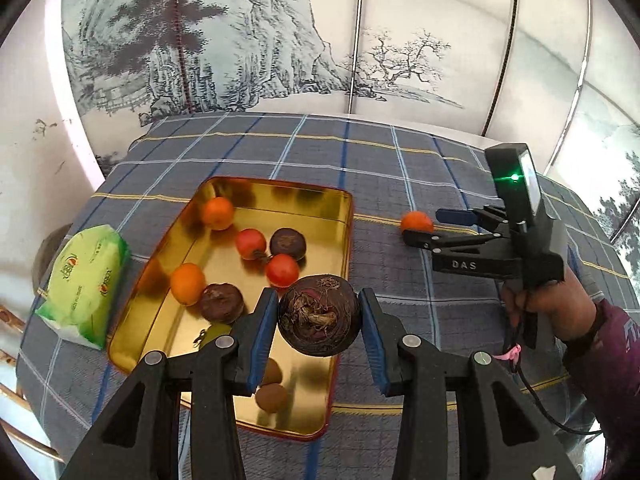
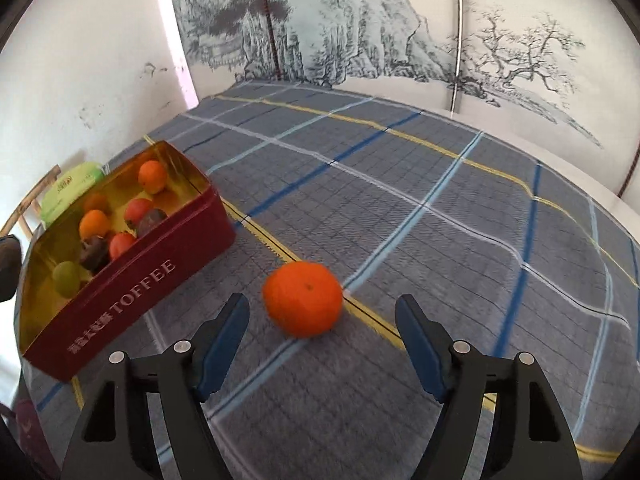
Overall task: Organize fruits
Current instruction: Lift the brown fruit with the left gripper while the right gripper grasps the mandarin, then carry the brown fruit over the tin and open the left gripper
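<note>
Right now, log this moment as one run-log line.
left gripper: shut on dark brown round corm over gold-lined tin | right gripper: open, astride orange mandarin on checked cloth

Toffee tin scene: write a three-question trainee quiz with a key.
1. True or false: the left gripper holds a dark brown round fruit.
2. What lies between the right gripper's open fingers? A) the tangerine B) a tissue pack C) nothing
3. How many orange tangerines show inside the toffee tin in the left wrist view?

Key: 1 true; 2 A; 3 two.
</note>
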Demonstrator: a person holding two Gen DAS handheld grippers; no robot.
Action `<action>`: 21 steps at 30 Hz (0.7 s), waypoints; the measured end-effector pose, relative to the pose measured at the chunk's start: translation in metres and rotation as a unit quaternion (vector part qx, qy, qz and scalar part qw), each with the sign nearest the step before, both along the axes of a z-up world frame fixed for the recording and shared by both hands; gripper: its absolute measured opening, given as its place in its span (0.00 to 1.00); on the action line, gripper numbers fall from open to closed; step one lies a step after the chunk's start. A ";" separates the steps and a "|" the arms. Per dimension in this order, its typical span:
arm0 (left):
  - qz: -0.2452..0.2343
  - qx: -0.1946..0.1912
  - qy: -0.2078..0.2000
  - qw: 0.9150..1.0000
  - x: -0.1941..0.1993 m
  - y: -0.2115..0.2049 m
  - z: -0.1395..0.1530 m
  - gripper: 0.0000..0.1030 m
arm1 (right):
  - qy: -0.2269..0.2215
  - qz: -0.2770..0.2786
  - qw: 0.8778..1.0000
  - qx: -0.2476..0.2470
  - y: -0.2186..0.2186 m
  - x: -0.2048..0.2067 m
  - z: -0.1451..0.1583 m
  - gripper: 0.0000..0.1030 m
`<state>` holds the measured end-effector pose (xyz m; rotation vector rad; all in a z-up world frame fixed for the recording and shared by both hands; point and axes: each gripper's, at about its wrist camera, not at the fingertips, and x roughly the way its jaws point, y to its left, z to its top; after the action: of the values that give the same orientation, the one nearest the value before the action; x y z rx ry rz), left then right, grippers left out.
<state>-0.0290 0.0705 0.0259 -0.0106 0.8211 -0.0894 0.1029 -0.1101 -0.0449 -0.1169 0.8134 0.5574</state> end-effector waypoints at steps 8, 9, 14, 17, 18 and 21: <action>0.036 0.002 -0.011 0.999 -0.004 0.023 0.001 0.36 | 0.019 -0.002 1.000 0.001 -0.001 -0.003 -0.007 0.40; 0.040 0.002 -0.012 0.999 -0.004 0.026 0.000 0.36 | 0.010 -0.011 1.000 0.008 -0.008 -0.011 -0.004 0.40; 0.048 0.002 -0.005 0.999 -0.003 0.033 -0.008 0.36 | -0.006 -0.069 0.997 0.015 -0.052 -0.045 0.000 0.40; 0.043 0.006 -0.004 0.999 -0.002 0.032 -0.012 0.36 | 0.002 -0.097 0.995 0.018 -0.072 -0.051 -0.003 0.40; 0.040 0.008 -0.004 0.999 -0.003 0.031 -0.013 0.36 | 0.003 -0.102 0.995 0.014 -0.073 -0.050 -0.004 0.40; 0.033 0.018 -0.002 0.999 -0.001 0.027 -0.016 0.36 | 0.011 -0.124 0.992 0.021 -0.084 -0.048 -0.005 0.40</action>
<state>-0.0301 0.0974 0.0100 -0.0034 0.8180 -0.0133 0.0550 -0.1942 -0.0495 0.0289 0.8242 0.3414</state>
